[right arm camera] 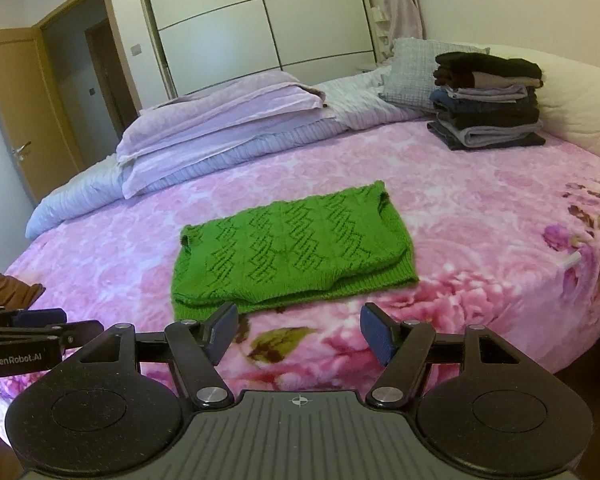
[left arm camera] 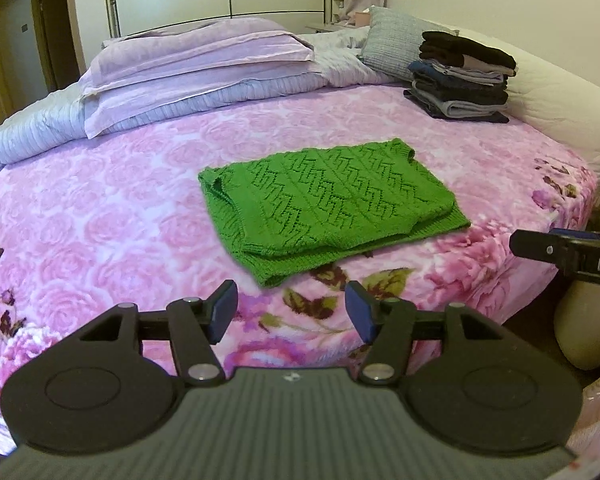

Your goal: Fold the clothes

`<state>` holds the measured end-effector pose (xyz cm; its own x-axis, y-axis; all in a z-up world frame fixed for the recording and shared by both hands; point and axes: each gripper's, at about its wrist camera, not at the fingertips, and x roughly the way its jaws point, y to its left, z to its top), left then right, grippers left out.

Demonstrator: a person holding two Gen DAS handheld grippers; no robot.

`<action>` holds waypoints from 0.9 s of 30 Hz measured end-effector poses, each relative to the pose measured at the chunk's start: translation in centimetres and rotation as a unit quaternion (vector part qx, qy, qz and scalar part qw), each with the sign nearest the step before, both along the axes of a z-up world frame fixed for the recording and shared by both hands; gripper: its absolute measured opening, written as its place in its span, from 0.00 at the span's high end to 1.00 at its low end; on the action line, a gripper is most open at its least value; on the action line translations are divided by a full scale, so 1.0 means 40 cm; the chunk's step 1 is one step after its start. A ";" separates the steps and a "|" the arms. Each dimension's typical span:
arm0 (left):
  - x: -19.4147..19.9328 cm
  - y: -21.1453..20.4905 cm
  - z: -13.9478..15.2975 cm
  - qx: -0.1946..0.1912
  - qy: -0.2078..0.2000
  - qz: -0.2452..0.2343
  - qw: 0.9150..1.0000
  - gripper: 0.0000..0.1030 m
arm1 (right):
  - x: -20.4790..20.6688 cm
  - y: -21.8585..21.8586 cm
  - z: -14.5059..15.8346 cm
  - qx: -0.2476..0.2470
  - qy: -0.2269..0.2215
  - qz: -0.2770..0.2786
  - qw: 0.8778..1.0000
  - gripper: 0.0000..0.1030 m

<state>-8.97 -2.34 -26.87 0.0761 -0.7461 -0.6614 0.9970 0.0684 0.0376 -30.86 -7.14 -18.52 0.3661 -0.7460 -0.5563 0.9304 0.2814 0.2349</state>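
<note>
Bare blanket (right arm camera: 100, 248) btwn jaws & sweater (right arm camera: 292, 248)

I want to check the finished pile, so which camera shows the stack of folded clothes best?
The right wrist view: the stack of folded clothes appears larger there, with its layers easier to tell apart. The left wrist view shows the same stack whole, but smaller and nearer the frame's far right.

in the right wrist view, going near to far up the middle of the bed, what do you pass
right claw → green knitted sweater, folded flat on the pink floral blanket → lilac pillows → white sliding wardrobe
</note>
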 end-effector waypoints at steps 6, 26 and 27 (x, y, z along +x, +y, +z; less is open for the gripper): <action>0.007 -0.049 -0.018 0.012 0.003 0.001 1.000 0.44 | -0.017 -0.045 -0.027 0.018 0.005 -0.010 1.000 0.37; 0.347 -0.366 -0.397 0.033 0.392 0.198 0.898 0.44 | -0.299 -0.619 -0.380 0.168 -0.269 -0.113 0.941 0.37; 0.351 -0.373 -0.401 0.024 0.401 0.201 0.894 0.44 | -0.299 -0.631 -0.384 0.172 -0.284 -0.107 0.937 0.37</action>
<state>5.07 -17.24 -42.92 -0.1811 -0.7347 -0.6538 0.6008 0.4437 -0.6650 -42.83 -32.39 -33.88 0.5377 -0.6484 -0.5389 0.6547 -0.0817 0.7515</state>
